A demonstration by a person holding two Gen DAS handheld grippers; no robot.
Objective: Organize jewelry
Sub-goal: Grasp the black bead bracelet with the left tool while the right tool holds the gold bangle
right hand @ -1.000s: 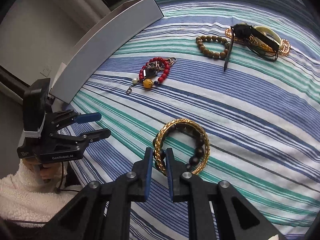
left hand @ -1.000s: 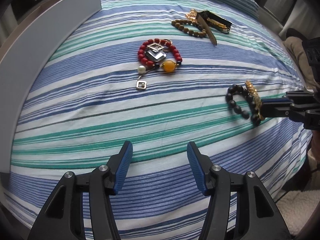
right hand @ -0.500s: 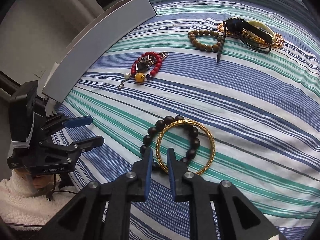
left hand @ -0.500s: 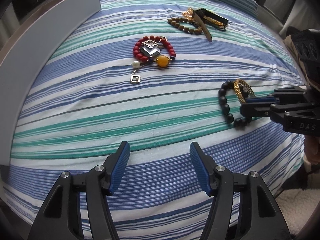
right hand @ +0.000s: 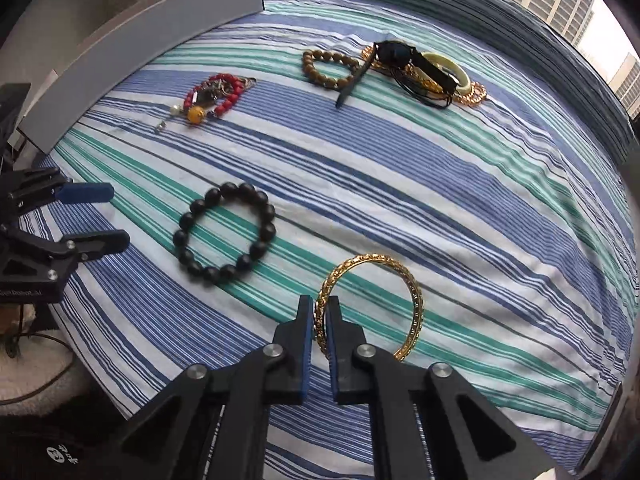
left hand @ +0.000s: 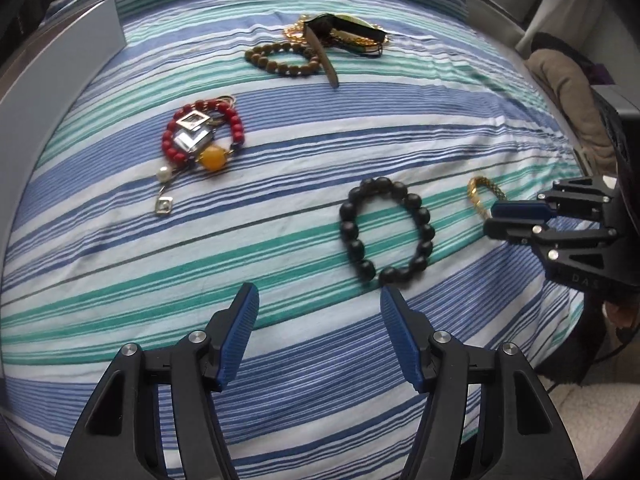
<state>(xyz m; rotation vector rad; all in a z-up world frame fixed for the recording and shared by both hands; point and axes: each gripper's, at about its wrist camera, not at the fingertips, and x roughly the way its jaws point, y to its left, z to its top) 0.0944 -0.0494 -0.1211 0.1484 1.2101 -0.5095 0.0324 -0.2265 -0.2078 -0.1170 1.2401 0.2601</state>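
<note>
The right hand-held gripper [right hand: 319, 320] is clenching the near rim of the gold bangle [right hand: 416, 300], its jaws closing on the metal, and the bangle is standing tilted over the striped bedsheet [right hand: 460, 208]. The right wrist view is showing the whole ring of the bangle; the left wrist view is showing only a short gold arc [left hand: 482, 192] poking out behind the right hand-held gripper [left hand: 494, 220] at the right edge of the bed.

The left hand-held gripper [left hand: 320, 334] is hanging released over the sheet [left hand: 280, 240], its jaws standing wide apart with nothing between them. The black bead bracelet [left hand: 386, 232] is lying flat just ahead of its right finger, apart from the bangle. In the right wrist view the same bracelet [right hand: 226, 234] is sitting between the two hand-held grippers, with the left one [right hand: 106, 216] coming in from the left edge.

Farther up the bed, the red bead bracelet [left hand: 202, 136] is lying tangled with silver square pendants, an amber bead and a pearl. The brown bead bracelet [left hand: 282, 58] is resting beside a pile of pieces [left hand: 344, 34]. Only the right wrist view is making out that pile clearly: a black watch [right hand: 396, 56], a pale bangle [right hand: 450, 70] and a gold chain [right hand: 474, 94]. A grey board [right hand: 132, 56] is running along the bed's left side.
</note>
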